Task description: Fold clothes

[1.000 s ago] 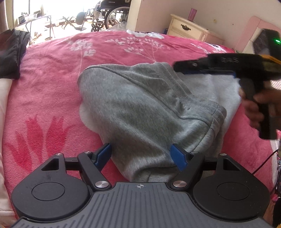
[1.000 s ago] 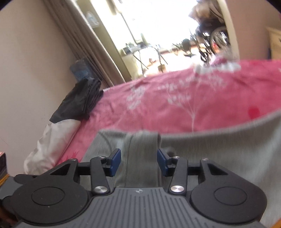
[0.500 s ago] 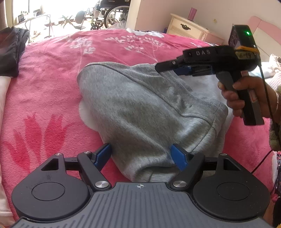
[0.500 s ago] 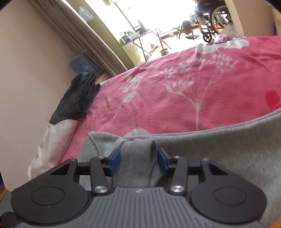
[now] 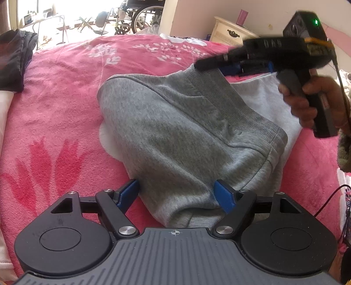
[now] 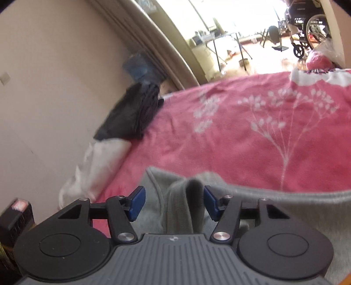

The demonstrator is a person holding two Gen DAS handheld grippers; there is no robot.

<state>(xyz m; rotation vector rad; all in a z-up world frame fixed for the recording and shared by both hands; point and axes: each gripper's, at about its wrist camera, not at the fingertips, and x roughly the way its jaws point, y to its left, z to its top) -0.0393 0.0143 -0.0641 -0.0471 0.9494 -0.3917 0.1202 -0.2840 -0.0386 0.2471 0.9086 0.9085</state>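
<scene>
A grey sweat garment (image 5: 175,131) lies bunched on the pink flowered blanket (image 5: 54,109). My left gripper (image 5: 176,193) stands wide over its near end. The blue pads flank the cloth without visibly squeezing it. At the garment's far end a person's hand (image 5: 307,105) holds my right gripper (image 5: 219,65) by the ribbed hem. In the right wrist view a raised fold of the grey garment (image 6: 193,197) stands between the jaws of the right gripper (image 6: 174,200). Those jaws are opening. A gap shows beside the left pad, and neither pad presses on the fold.
A folded black garment (image 6: 133,114) and a white cloth (image 6: 96,162) lie at the bed's left edge by the wall. A cream nightstand (image 5: 232,30) stands behind the bed, and a wheelchair (image 5: 140,15) beyond it. A thin cable (image 5: 329,197) hangs at the right.
The right gripper's jaws have spread apart, and the fold of grey cloth they pinched now stands free between them. The right gripper has shifted and tipped up slightly. The left gripper has not moved.
</scene>
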